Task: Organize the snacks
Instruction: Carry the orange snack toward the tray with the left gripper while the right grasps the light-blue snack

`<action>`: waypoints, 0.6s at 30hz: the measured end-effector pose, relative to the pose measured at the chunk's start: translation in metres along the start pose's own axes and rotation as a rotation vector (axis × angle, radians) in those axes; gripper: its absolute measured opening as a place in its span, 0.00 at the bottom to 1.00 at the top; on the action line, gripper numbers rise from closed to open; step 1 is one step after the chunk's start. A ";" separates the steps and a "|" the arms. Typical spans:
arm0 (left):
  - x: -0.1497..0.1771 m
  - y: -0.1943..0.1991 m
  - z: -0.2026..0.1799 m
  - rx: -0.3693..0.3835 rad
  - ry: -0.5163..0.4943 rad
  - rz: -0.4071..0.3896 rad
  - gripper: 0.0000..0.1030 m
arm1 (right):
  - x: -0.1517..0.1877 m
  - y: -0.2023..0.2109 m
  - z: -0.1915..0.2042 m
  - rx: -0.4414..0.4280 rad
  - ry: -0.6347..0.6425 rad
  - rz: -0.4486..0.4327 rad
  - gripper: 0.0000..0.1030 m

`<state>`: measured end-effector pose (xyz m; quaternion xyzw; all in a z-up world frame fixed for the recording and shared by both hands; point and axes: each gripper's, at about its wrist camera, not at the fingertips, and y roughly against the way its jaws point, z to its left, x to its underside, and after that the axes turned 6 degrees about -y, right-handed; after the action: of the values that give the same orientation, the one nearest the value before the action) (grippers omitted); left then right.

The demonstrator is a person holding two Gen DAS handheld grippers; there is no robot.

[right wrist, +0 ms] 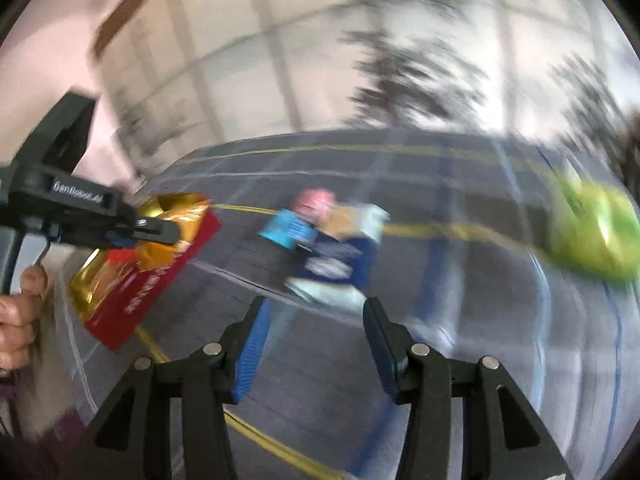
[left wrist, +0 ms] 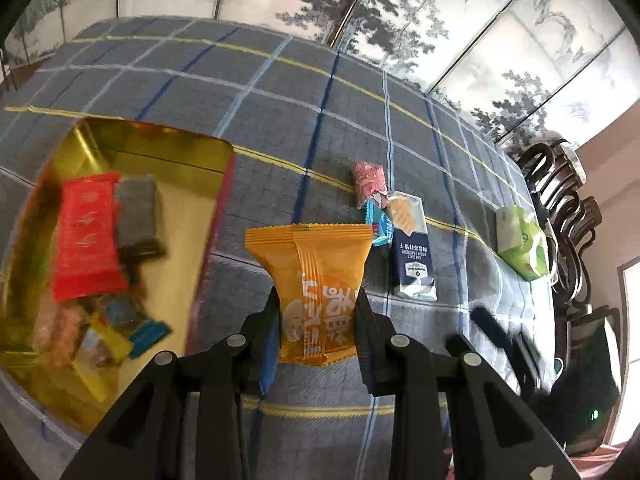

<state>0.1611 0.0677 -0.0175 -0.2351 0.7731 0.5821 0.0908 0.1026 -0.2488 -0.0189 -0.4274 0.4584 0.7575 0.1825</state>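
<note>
My left gripper (left wrist: pixel 316 300) is shut on an orange snack packet (left wrist: pixel 316 280) and holds it above the cloth, just right of the gold tin (left wrist: pixel 168 152). The tin holds a red packet (left wrist: pixel 86 236), a grey packet (left wrist: pixel 136 212) and several small snacks. A pink packet (left wrist: pixel 370 184), a light blue packet (left wrist: pixel 380 228) and a navy cracker packet (left wrist: pixel 412 252) lie together on the cloth. My right gripper (right wrist: pixel 314 332) is open and empty above the cloth, short of the same cluster (right wrist: pixel 332 248). The right wrist view is blurred; the left gripper (right wrist: pixel 156 232) shows over the tin (right wrist: pixel 136 276).
A checked grey-blue cloth (left wrist: pixel 280 112) covers the table. A green tissue pack (left wrist: pixel 522 240) lies at the right edge, also in the right wrist view (right wrist: pixel 596 232). Dark wooden chairs (left wrist: pixel 560 200) stand beyond the right edge. A painted screen wall is behind.
</note>
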 end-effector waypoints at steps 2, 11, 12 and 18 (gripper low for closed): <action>0.004 0.012 0.004 0.003 -0.003 -0.017 0.28 | -0.013 -0.016 0.013 -0.025 0.086 0.016 0.48; 0.009 0.038 0.021 -0.012 -0.006 -0.068 0.28 | -0.045 -0.083 0.033 -0.056 0.255 0.127 0.48; 0.009 0.039 0.022 -0.018 -0.009 -0.073 0.28 | -0.047 -0.089 0.034 -0.050 0.267 0.135 0.48; 0.012 0.046 0.033 -0.034 -0.010 -0.092 0.28 | -0.052 -0.115 0.040 -0.017 0.319 0.189 0.48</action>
<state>0.1248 0.1055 0.0067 -0.2690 0.7510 0.5915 0.1174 0.1895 -0.1502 -0.0297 -0.4986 0.5133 0.6978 0.0319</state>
